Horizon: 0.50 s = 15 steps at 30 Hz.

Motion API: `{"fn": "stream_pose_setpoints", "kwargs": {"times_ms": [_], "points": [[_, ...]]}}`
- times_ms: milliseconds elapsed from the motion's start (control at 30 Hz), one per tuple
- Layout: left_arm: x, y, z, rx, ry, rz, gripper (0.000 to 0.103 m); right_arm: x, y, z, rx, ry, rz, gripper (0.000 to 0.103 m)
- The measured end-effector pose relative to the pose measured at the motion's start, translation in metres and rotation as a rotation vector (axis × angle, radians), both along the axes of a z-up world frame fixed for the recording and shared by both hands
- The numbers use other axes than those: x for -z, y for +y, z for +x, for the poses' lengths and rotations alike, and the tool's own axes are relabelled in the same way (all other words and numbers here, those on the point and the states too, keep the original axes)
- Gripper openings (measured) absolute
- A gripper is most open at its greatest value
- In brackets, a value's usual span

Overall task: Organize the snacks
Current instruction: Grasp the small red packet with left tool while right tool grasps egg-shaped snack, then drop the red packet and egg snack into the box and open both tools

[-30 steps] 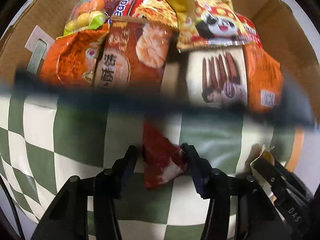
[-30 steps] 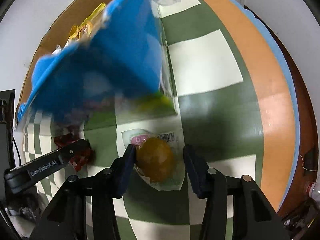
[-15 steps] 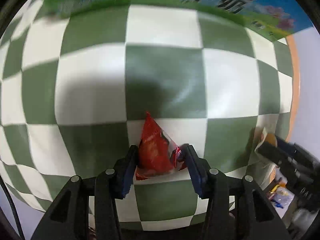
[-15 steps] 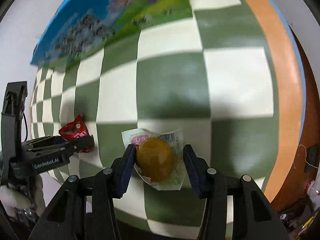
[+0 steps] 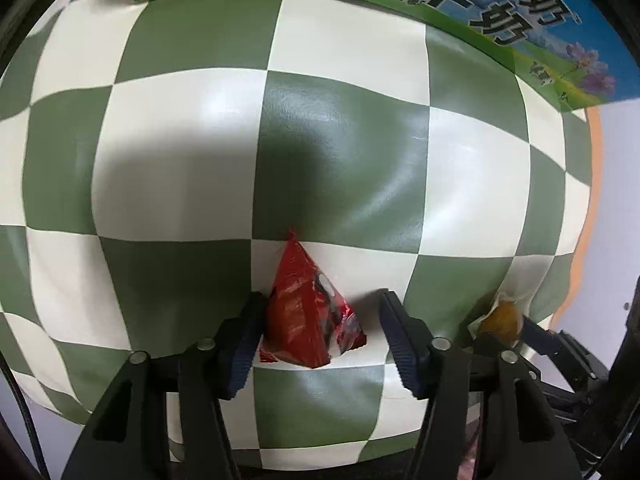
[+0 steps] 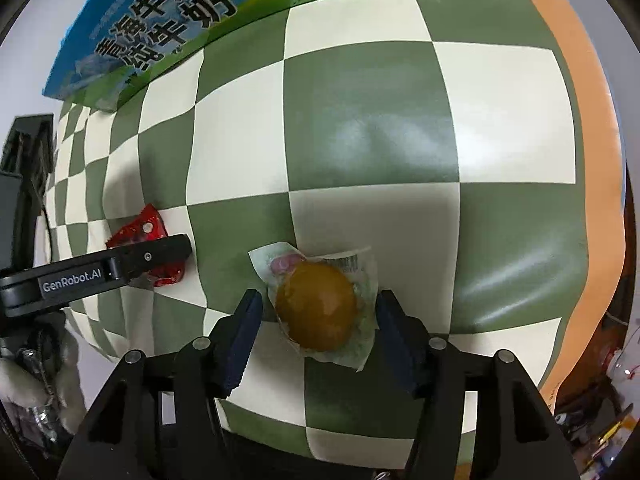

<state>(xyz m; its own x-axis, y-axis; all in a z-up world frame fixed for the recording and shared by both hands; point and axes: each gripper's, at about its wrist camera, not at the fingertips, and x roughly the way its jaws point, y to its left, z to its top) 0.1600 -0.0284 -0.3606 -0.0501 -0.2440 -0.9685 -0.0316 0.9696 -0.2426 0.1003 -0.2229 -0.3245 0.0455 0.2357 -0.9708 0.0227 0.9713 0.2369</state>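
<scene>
Closest to me, the right gripper (image 6: 318,320) points almost straight down at the desk (image 6: 368,120), and its fingers (image 6: 244,328) have just been opening: the wrapped brown bun (image 6: 316,312) lies between them with a gap showing on either side, so nothing is pinched. I take it the bun has been set down here to be sorted. It is a smooth, glossy dome sealed in thin crinkly clear film with a barcode at its twelve o'clock edge. At about nine o'clock from it, the left gripper (image 5: 320,332) does the same job; its fingers have also just been easing apart around the red snack packet (image 5: 308,312), with the one at nine o'clock just beside the foil, if not touching it, and the one at three o'clock clear of it. That packet is a puffed, pointed pyramid of shiny crumpled foil, resting on the surface. The desk wears a soft, padded-looking cover of green and cream checks with a leathery sheen and an orange border. Farthest off, around twelve o'clock, lies the milk carton box (image 6: 160,12), flat printed cardboard in blue and green.
</scene>
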Motion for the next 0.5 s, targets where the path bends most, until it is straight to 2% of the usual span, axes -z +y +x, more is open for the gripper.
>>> {"fn": "stream_pose_setpoints", "kwargs": {"times_ms": [67,167,300,500], "points": [[-0.003,-0.003,-0.006,0.017,-0.015,0.025,0.042,0.000,0.001,-0.001,-0.007,-0.017,-0.026,0.055],[-0.008,-0.003,-0.006,0.024,-0.023,0.029,0.040,-0.002,0.000,-0.004,0.006,-0.040,-0.027,0.051],[-0.016,-0.009,-0.004,0.035,-0.030,0.034,0.038,-0.008,0.001,-0.006,0.012,-0.058,-0.022,0.050],[-0.032,-0.010,-0.001,0.056,-0.053,0.009,0.037,-0.026,-0.005,-0.010,0.048,-0.085,0.039,0.050]]}}
